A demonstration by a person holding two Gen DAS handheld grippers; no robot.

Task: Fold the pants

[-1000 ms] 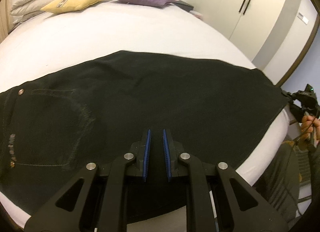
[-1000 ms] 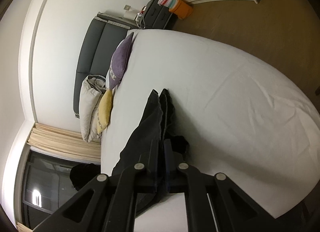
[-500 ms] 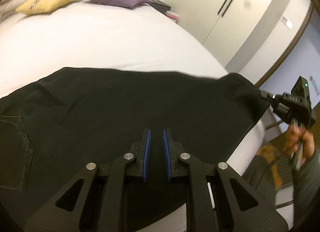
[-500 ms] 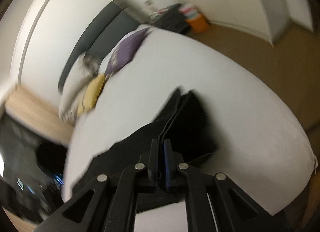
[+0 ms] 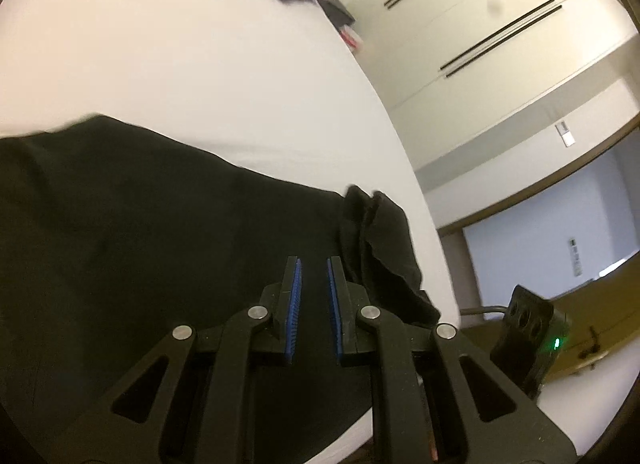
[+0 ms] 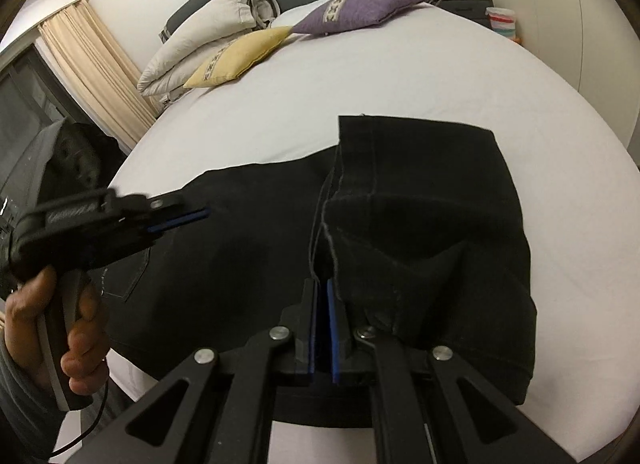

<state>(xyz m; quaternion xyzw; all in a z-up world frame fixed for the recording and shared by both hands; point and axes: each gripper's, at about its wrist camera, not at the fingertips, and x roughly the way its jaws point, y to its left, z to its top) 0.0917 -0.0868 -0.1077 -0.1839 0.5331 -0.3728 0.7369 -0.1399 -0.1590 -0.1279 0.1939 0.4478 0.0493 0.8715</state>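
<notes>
Pants [image 6: 420,224] lie half-folded on white bed [image 6: 440,76].

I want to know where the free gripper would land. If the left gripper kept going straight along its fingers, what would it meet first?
Most likely the black pants spread on the white bed. The left gripper tilts down over the dark cloth with nothing between its jaws, just left of the bunched leg end. Depth is hard to judge.

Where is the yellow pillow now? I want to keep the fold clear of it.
In the right wrist view, the yellow pillow lies at the bed's head, upper left, between the white pillows and the purple pillow, far beyond the pants.
</notes>
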